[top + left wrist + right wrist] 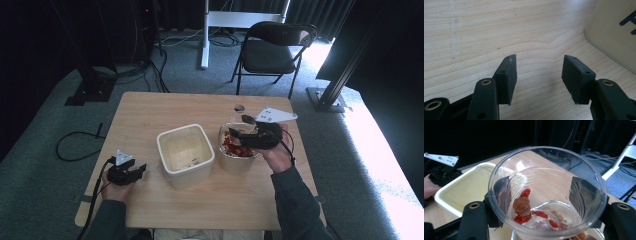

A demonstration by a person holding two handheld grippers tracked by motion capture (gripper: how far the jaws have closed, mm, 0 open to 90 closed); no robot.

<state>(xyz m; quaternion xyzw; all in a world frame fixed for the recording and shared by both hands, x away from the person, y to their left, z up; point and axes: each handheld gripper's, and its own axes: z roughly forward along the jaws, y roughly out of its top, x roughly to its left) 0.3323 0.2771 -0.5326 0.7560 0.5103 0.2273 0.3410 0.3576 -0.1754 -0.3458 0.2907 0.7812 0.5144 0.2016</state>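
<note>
Right gripper view, hand-held gripper [541, 202] clamping clear cup [546, 177]

One cream tub [186, 155], one glass bowl [237, 156], one clear cup [546, 192], one chair [272, 50].

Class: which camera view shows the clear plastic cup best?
The right gripper view: the clear plastic cup sits close up between that gripper's jaws, its red and brown pieces visible inside. The high view gives just a faint glimpse of it at the right gripper; the left gripper view looks elsewhere.
</note>
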